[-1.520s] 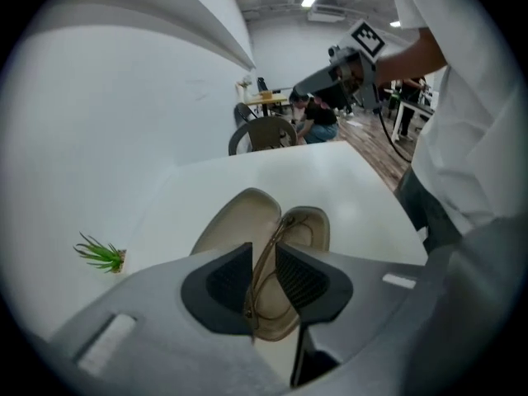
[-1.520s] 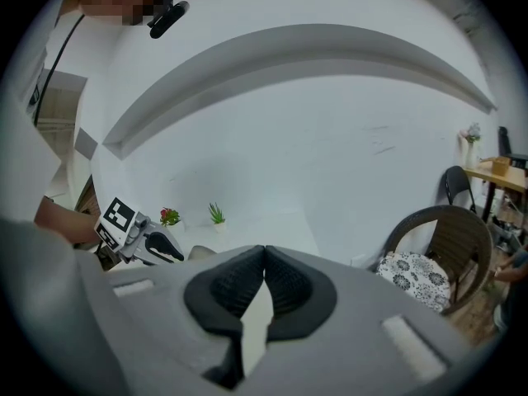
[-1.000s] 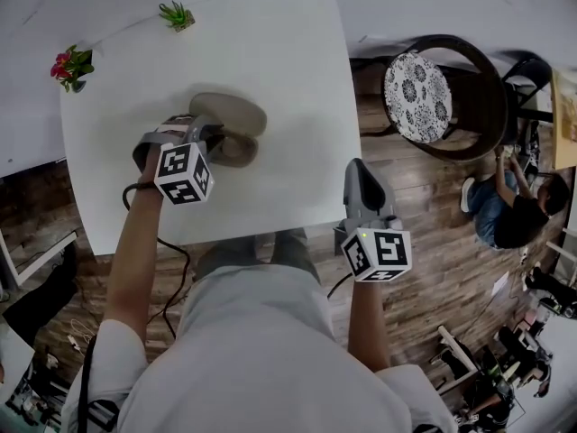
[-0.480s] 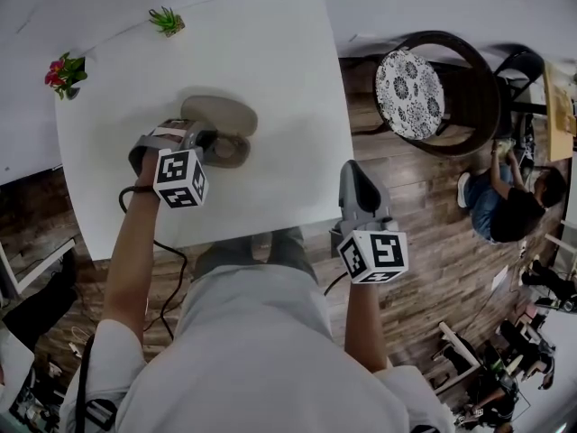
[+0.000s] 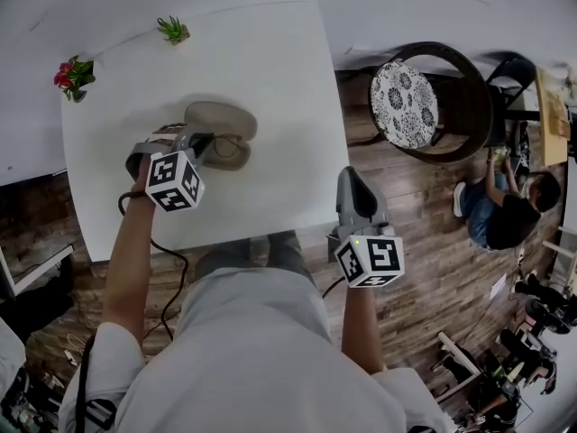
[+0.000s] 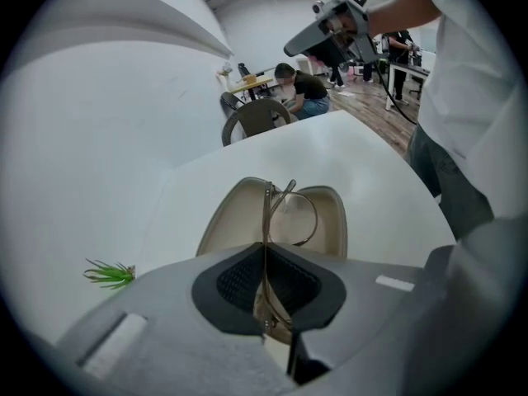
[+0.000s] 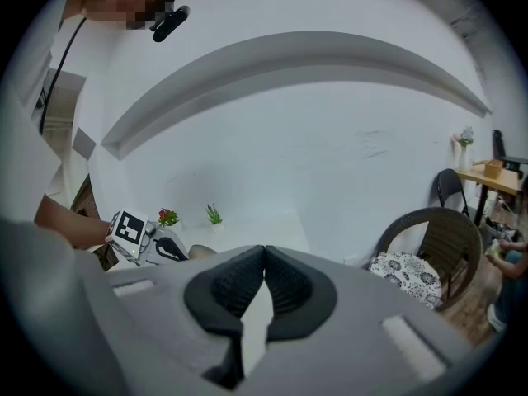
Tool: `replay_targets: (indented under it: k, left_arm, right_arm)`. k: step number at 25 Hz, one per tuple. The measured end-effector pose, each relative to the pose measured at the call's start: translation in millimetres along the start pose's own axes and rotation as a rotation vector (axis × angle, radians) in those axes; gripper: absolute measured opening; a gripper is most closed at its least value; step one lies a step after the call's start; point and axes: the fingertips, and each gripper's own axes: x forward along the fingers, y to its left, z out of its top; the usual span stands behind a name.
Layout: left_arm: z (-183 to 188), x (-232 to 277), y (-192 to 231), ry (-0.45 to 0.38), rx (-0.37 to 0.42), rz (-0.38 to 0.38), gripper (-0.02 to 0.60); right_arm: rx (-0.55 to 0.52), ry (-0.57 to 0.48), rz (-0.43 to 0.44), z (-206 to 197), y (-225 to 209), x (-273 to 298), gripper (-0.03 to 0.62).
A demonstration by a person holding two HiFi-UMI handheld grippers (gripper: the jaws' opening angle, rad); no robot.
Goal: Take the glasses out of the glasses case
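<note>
An open beige glasses case (image 5: 221, 124) (image 6: 239, 213) lies on the white table (image 5: 270, 88), its lid folded back. Thin-framed glasses (image 6: 285, 213) stand on edge over the case's tray, one end pinched between my left gripper's pads. My left gripper (image 5: 206, 144) (image 6: 266, 283) is shut on the glasses, right at the near end of the case. My right gripper (image 5: 352, 183) (image 7: 264, 258) hangs at the table's right front corner, shut, with nothing in it, well apart from the case.
A small green plant (image 5: 173, 31) (image 6: 109, 274) and a red-flowered plant (image 5: 72, 74) stand along the table's far edge by the wall. A round wicker chair (image 5: 433, 97) stands right of the table; a person (image 5: 509, 215) sits on the floor beyond it.
My left gripper has drawn back slightly toward me with the glasses, which now show raised above the tray. The right gripper has barely moved.
</note>
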Motion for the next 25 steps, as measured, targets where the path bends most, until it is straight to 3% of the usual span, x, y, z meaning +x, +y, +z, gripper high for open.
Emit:
replay_targets:
  k: [13,21,25]
  left_arm:
    - [23,-70,45,-0.225,-0.465,0.256,0.021]
    - [40,-122,57,-0.374,-0.654,0.403,0.021]
    - [46,-148,60,-0.422,-0.703,0.47,0.021]
  right_arm:
    - [-0.004,-0.069,0.032,19,6,-23,0.003]
    - [-0.015,-0.109,0.072,37,11,-34,0.003]
    - [-0.023,-0.138,0.095,49,15,-35,0.003]
